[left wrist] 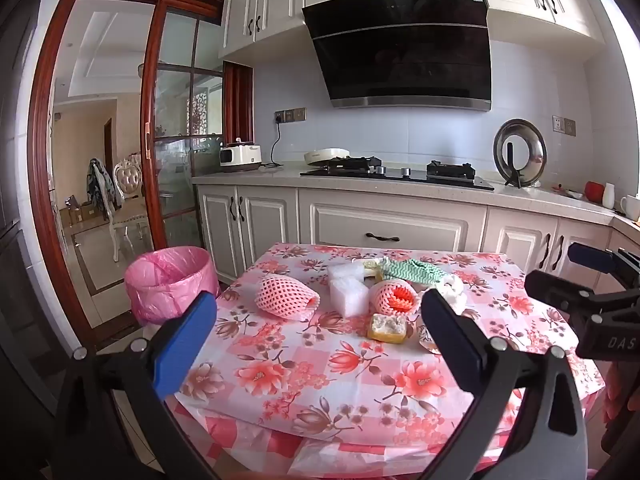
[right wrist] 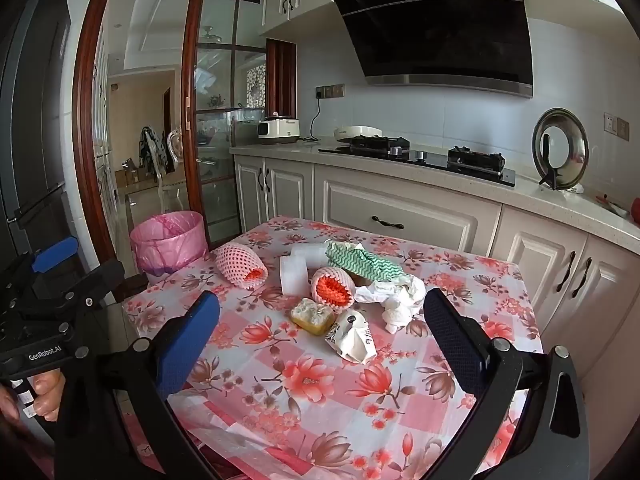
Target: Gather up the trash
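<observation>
Left wrist view: left gripper (left wrist: 316,332) spread wide, nothing between its two blue pads, hovering over the near edge of the table (left wrist: 320,400) with floral cloth. Trash sits mid-table in a cluster: two pink foam nets (left wrist: 286,295), one lying apart to the left, the other (left wrist: 394,298) in the pile; one white foam block (left wrist: 347,290); one green zigzag rag (left wrist: 412,271); one yellow sponge (left wrist: 387,328); one wad of white tissue (left wrist: 452,290). One bin with pink liner (left wrist: 170,282) stands on the floor just beside the table's left corner. Right gripper (left wrist: 588,280) enters at right edge, jaws apart.

Right wrist view: right gripper (right wrist: 320,336) spread wide, empty, short of the pile. Same two nets, plus one crumpled paper packet (right wrist: 354,338) nearest, just beside the sponge. Left gripper (right wrist: 60,268) at left edge, held by a hand (right wrist: 44,396).
</observation>
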Available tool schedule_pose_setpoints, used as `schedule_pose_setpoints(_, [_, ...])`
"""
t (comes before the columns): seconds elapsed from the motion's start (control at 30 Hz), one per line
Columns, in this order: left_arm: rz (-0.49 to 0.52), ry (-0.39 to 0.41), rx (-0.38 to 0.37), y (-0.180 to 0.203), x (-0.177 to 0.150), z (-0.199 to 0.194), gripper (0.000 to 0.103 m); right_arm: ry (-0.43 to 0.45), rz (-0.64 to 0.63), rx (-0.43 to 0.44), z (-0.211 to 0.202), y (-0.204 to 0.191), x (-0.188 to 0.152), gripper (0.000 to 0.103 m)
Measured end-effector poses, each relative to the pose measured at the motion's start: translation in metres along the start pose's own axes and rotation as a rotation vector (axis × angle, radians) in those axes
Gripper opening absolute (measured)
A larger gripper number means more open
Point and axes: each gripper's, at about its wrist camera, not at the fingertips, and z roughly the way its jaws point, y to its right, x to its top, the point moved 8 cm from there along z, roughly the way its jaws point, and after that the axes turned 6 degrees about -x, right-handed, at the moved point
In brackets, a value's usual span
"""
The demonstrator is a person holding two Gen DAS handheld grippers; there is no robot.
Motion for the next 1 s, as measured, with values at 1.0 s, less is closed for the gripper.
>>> schedule_pose_setpoints(1.0, [0.005,-0.006,0.001,-0.0002,-0.0005,-0.0007,0.099,0.009,0.004,-0.002,-0.0004,0.0024,0.0023,0.096])
